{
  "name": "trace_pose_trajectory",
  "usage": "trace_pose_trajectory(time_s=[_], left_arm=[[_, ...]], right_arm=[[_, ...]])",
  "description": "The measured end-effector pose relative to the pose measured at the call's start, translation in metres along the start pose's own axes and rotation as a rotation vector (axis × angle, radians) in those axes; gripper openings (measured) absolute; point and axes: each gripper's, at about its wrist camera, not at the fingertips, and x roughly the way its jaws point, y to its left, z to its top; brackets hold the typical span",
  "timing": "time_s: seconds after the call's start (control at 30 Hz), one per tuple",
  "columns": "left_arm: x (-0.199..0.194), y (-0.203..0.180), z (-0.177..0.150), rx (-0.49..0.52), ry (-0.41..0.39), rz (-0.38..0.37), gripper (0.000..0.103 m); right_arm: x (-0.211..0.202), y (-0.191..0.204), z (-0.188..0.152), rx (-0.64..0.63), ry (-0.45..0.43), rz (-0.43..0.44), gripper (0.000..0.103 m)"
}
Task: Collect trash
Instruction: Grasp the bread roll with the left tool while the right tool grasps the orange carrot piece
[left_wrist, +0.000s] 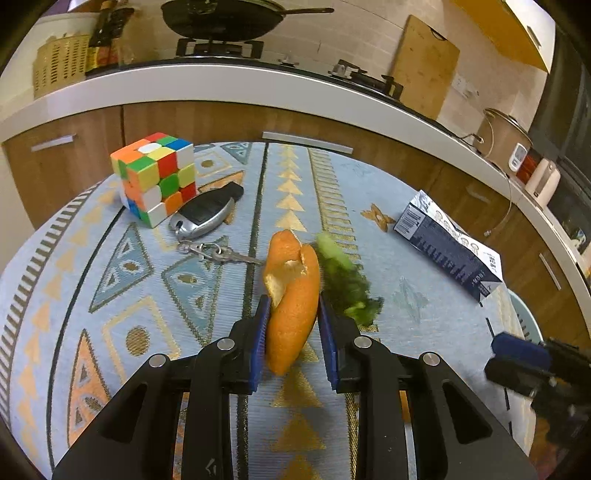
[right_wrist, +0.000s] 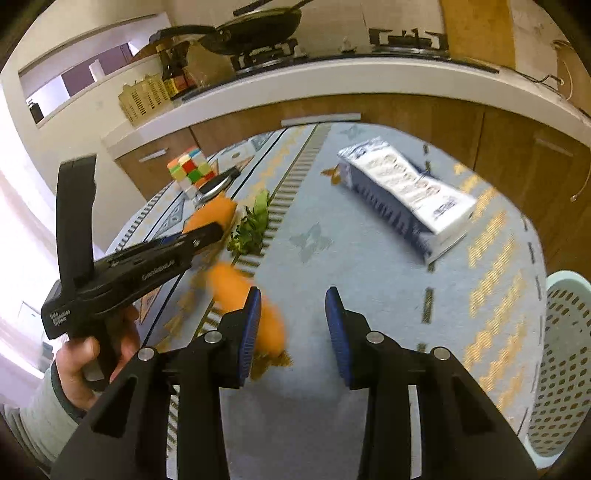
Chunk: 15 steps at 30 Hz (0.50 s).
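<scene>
The left gripper is clamped on an orange peel lying lengthwise between its jaws, while the right gripper, jaws apart and seemingly empty, sits nearer the basket.

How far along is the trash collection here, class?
Done: nothing visibly binned; the basket's inside is hidden. In hand: the left gripper grips an orange peel. Left: the greens, a second peel and the carton. The right gripper is empty.
</scene>
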Motion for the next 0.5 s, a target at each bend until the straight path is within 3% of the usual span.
trace_pose_trajectory(time_s=[0.13,0.17,0.3,0.5], left_arm=[[-0.003,0.005,0.0,-0.023,-0.009,0.024,0.024],[-0.004,0.006,-0.001,-0.023,-0.007,0.033,0.024],[-0.009,0.013,-0.007,-0.018,0.03,0.073,0.024],[-0.035,0.024,-0.021,-0.012,0.027,0.099,0.024]], right_arm=[[0.01,0.003,0.002,-0.036,0.031,0.029,0.034],[0.013,0.006,0.001,-0.046,0.039,0.034,0.038],[0.019,0.018,-0.008,-0.093,0.052,0.055,0.042],[0.021,0.03,-0.007,-0.153,0.026,0.018,0.052]])
